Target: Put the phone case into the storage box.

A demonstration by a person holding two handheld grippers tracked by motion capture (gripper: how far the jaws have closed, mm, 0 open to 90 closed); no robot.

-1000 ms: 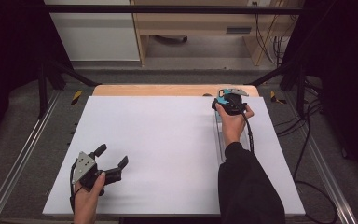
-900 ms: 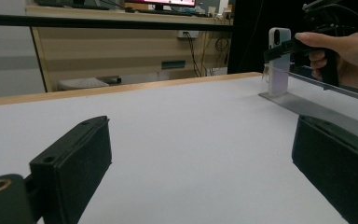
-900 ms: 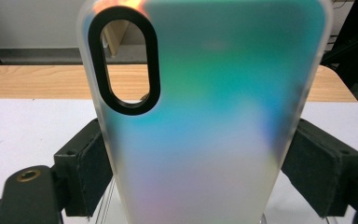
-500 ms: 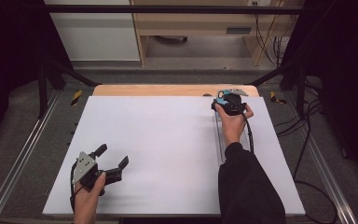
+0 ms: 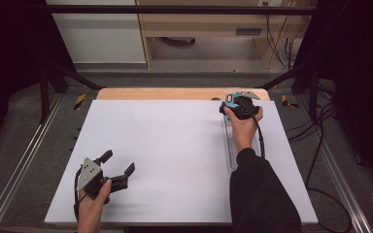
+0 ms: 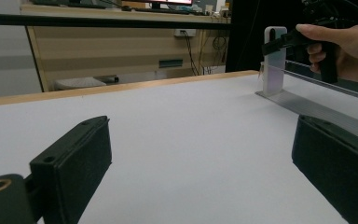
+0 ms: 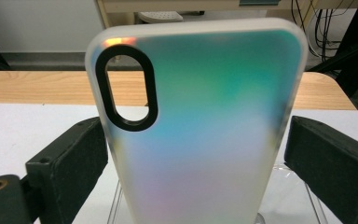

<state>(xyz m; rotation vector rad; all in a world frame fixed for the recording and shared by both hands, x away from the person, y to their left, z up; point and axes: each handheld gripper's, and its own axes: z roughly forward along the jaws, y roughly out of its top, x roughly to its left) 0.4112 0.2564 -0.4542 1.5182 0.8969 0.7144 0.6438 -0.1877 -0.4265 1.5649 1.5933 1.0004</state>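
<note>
The left gripper (image 5: pixel 116 167) sits low over the near left part of the white table (image 5: pixel 175 145), held by the person's left hand (image 5: pixel 93 204). Its two black jaws stand wide apart with nothing between them — bare table surface ahead of the pads. From its own view, looking along the jaws, the phone case (image 6: pixel 275 60) stands upright far ahead and to the right, at the far end of a clear rack (image 6: pixel 317 109) that runs back toward this claw's right jaw.

Further right, the right gripper (image 5: pixel 233 100) is at the far right of the table, near the wooden strip (image 5: pixel 155 93) along the back edge, gripped by the right hand (image 5: pixel 243 124) with a dark sleeve (image 5: pixel 260 194) behind it. In the right gripper view its jaws are parted, one on each side of the case (image 7: pixel 196 126) — the left pad looks just at the case's edge, the right pad stands slightly off it, so it is not clamped. The case is frosted and translucent with a black-rimmed oval camera cutout (image 7: pixel 127 87) at its upper left, standing straight between the pads on the clear rack (image 7: pixel 307 196).
</note>
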